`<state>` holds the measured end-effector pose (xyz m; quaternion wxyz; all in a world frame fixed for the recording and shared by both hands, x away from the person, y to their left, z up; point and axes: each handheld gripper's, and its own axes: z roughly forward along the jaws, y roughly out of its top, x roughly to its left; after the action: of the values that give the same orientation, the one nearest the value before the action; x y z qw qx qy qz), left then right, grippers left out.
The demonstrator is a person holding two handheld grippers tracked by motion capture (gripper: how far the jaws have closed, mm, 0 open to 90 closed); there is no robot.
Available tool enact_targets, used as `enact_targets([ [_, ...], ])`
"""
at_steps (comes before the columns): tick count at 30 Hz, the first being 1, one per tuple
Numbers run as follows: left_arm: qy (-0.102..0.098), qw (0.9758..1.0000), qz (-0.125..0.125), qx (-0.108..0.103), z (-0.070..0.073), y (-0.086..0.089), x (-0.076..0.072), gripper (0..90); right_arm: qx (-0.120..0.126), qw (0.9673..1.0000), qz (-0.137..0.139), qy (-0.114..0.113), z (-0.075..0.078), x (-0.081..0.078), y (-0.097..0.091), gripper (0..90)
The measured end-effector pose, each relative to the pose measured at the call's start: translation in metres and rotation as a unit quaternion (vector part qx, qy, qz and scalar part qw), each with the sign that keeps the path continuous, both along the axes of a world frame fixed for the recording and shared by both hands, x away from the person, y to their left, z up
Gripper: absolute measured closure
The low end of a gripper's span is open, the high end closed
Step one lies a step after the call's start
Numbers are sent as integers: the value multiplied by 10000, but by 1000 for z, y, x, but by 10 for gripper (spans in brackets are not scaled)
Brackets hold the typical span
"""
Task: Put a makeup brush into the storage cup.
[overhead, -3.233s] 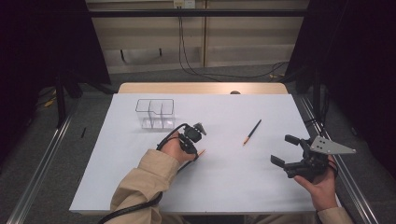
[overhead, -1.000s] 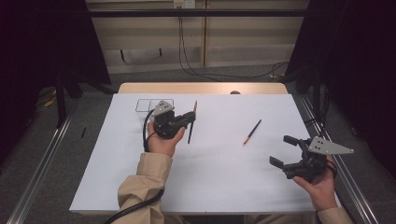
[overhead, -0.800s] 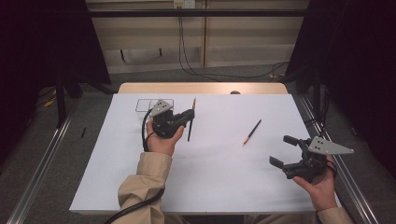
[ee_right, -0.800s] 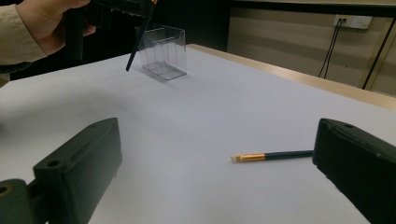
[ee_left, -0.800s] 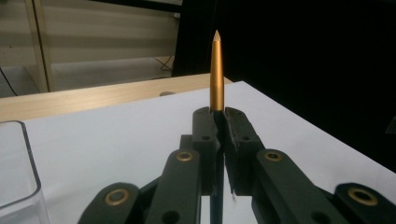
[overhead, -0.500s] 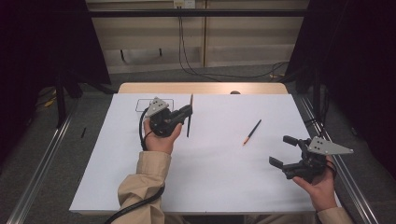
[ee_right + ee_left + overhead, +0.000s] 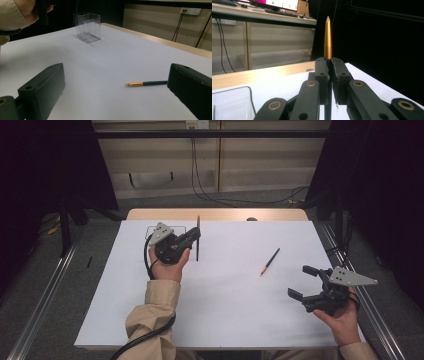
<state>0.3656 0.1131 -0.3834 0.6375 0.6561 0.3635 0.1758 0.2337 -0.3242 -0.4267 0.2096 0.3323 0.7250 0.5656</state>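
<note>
Lately, change: left gripper (image 7: 192,238) had lifted its brush (image 7: 198,239) off the worktop (image 7: 225,295) and carried it toward the far left corner, beside the clear holder (image 7: 88,26); three seconds back the brush was low on the sheet, now it stood upright.
Meaning: transport looked nearly done; lowering the brush into a compartment of the holder seemed the step left.
Left gripper: jaws almost fully closed, pinching the brush mid-shaft; in the left gripper view the gold tapered end (image 7: 327,37) rose straight above the pads.
Holder: far left of the worktop, just behind the left hand in the high view; its rim (image 7: 234,88) showed low left in the left gripper view.
Right gripper (image 7: 305,282): jaws wide apart, nothing between them, resting at the near right edge, unmoved.
Second brush (image 7: 270,261): lying flat on the sheet, right of centre, well apart from the holder; gold ferrule (image 7: 135,84) pointing left in the right gripper view.
</note>
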Motion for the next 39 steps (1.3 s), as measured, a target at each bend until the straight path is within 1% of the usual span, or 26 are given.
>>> enact_targets([
  [3, -48, 10000, 61, 16, 1, 3, 2, 840, 7, 10000, 1, 7, 0, 0, 0, 8],
  [9, -63, 9999, 116, 0, 1, 7, 6, 840, 7, 10000, 4, 5, 0, 0, 0, 8],
  [10, -63, 9998, 160, -62, 1, 7, 7, 840, 7, 10000, 3, 6, 0, 0, 0, 8],
  [11, -81, 9998, 165, -23, 2, 9, 7, 840, 7, 10000, 3, 8, 0, 0, 0, 8],
  [12, -77, 9998, 170, -63, 2, 9, 8, 840, 11, 10000, 6, 11, 0, 0, 0, 8],
  [14, -100, 9997, 192, -63, 3, 11, 9, 840, 5, 10000, 7, 13, 0, 0, 0, 8],
  [15, -109, 9997, 194, -92, 4, 11, 10, 840, 6, 10000, 7, 15, 0, 0, 0, 8],
  [18, -124, 9997, 198, -86, 4, 12, 12, 840, 10, 10000, 13, 9, -1, 0, 0, 8],
  [19, -124, 9996, 188, -147, 5, 12, 13, 840, 4, 10000, 18, 15, -1, 1, 0, 8],
  [25, -156, 9995, 211, -177, 8, 13, 18, 840, 24, 10000, 20, 19, -1, 1, -1, 8],
  [26, -171, 9995, 228, -131, 9, 14, 20, 840, 16, 10000, 12, 28, -1, 1, -1, 8],
  [28, -182, 9994, 252, -170, 9, 15, 21, 840, 19, 10000, 15, 36, -1, 1, -1, 8],
  [31, -180, 9992, 253, -234, 9, 15, 24, 840, 4, 10000, 13, 36, -2, 1, -1, 8],
  [32, -189, 9994, 212, -221, 9, 15, 25, 840, 4, 10000, 17, 42, -2, 1, -1, 8],
  [34, -192, 9994, 224, -200, 9, 16, 26, 840, 18, 10000, 27, 40, -2, 1, -1, 8],
  [36, -195, 9992, 252, -243, 9, 17, 28, 840, 20, 10000, 28, 40, -2, 1, -1, 8],
  [39, -194, 9992, 250, -251, 8, 18, 29, 840, 19, 10000, 34, 47, -2, 1, -1, 8],
])
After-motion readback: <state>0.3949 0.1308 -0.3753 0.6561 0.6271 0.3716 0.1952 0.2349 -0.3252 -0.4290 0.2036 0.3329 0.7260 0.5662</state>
